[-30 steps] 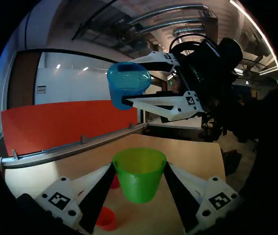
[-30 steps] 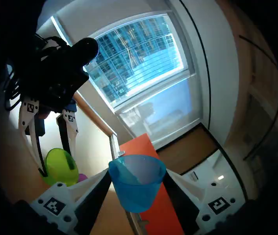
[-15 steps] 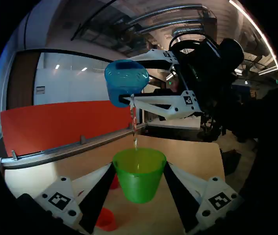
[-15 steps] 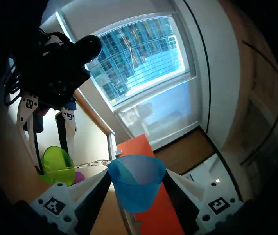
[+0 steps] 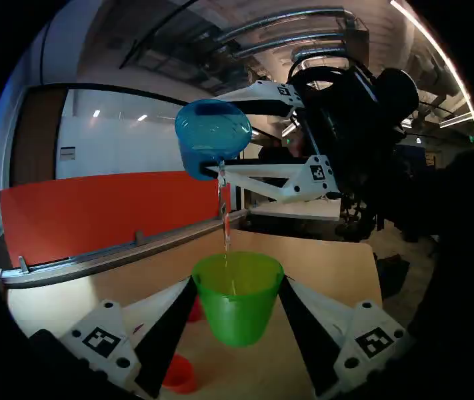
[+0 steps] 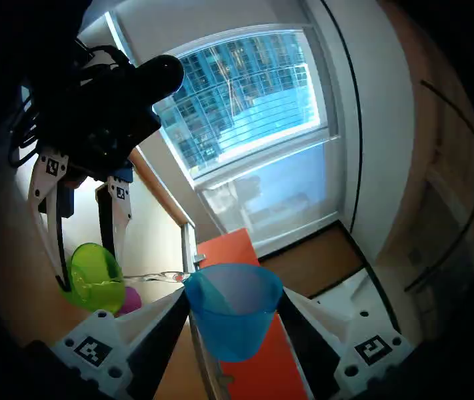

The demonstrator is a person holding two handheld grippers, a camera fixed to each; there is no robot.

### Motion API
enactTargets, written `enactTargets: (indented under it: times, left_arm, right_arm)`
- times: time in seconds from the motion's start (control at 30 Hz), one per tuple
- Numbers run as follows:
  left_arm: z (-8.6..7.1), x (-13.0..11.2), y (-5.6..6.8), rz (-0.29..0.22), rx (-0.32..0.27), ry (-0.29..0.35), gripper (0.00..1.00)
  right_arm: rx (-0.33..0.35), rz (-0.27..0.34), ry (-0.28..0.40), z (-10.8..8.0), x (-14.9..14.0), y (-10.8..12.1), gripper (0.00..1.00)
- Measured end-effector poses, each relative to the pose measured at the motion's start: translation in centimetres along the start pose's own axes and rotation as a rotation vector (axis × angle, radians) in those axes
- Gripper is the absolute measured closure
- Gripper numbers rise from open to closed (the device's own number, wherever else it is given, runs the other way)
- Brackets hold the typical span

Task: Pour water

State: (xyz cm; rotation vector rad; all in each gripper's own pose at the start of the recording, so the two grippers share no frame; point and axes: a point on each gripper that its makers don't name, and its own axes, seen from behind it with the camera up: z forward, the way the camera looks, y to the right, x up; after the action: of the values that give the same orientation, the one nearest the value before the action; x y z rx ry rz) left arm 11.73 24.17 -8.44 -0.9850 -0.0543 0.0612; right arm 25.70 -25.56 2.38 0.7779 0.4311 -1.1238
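Note:
In the left gripper view my left gripper [image 5: 237,300] is shut on an upright green cup [image 5: 238,296] held above the wooden table [image 5: 330,257]. Above it hangs a blue cup [image 5: 211,135], tipped on its side, with my right gripper [image 5: 237,137] shut on it. A thin stream of water [image 5: 224,213] falls from the blue cup's rim into the green cup. In the right gripper view the blue cup [image 6: 233,309] sits between my right gripper's [image 6: 233,308] fingers. There the water [image 6: 153,277] arcs left to the green cup [image 6: 93,277], held by my left gripper [image 6: 83,267].
An orange panel [image 5: 97,210] and a metal rail [image 5: 123,243] run behind the table. A small red cup [image 5: 182,373] and another red thing [image 5: 195,310] lie on the table below the green cup. A purple object [image 6: 130,298] shows beside the green cup. A big window [image 6: 243,100] fills the background.
One second ago no water was flowing; the blue cup has tipped further and shifted slightly left and up, and a stream now runs into the green cup. The left gripper has held still.

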Motion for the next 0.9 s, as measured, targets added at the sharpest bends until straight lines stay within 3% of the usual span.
enactTargets:
  times: [0.9]
  left_arm:
    - [-0.23,0.44,0.61,-0.004,-0.013,0.005,0.14]
  right_arm:
    - [-0.016,-0.124,0.004,-0.09,0.77,0.70,0.09]
